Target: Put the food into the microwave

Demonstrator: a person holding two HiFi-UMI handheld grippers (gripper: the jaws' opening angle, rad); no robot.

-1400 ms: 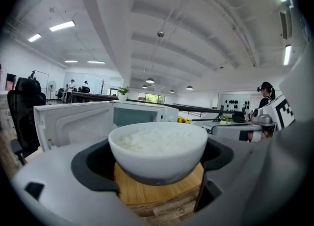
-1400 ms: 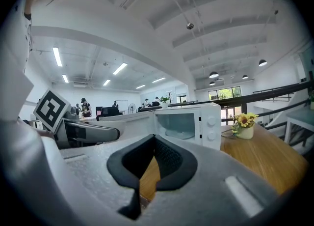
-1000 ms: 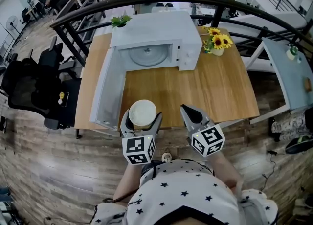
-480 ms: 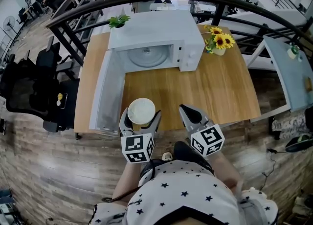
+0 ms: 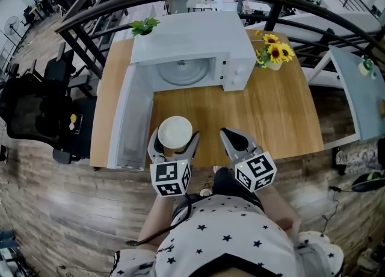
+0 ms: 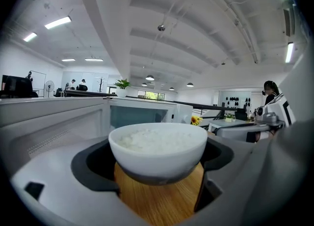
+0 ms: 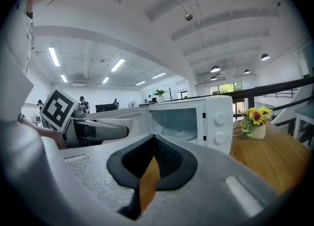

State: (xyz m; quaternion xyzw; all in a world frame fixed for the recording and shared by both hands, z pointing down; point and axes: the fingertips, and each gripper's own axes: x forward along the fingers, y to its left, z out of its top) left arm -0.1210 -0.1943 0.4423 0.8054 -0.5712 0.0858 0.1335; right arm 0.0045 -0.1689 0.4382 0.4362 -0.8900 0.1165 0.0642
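My left gripper [image 5: 174,142] pinches a white bowl of rice [image 5: 175,132] over the near edge of the wooden table [image 5: 264,107], facing the open microwave [image 5: 192,41]. My right gripper [image 5: 229,135] hangs beside it, jaws pressed together on nothing. I judge the bowl should travel level and straight in, clear of the door [image 5: 129,119] swung out at left.

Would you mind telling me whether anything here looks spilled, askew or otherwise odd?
Nothing stands out. The bowl of rice sits upright in the left hand-held gripper with no spill, the microwave stands with its door open, and the sunflower vase stands upright.
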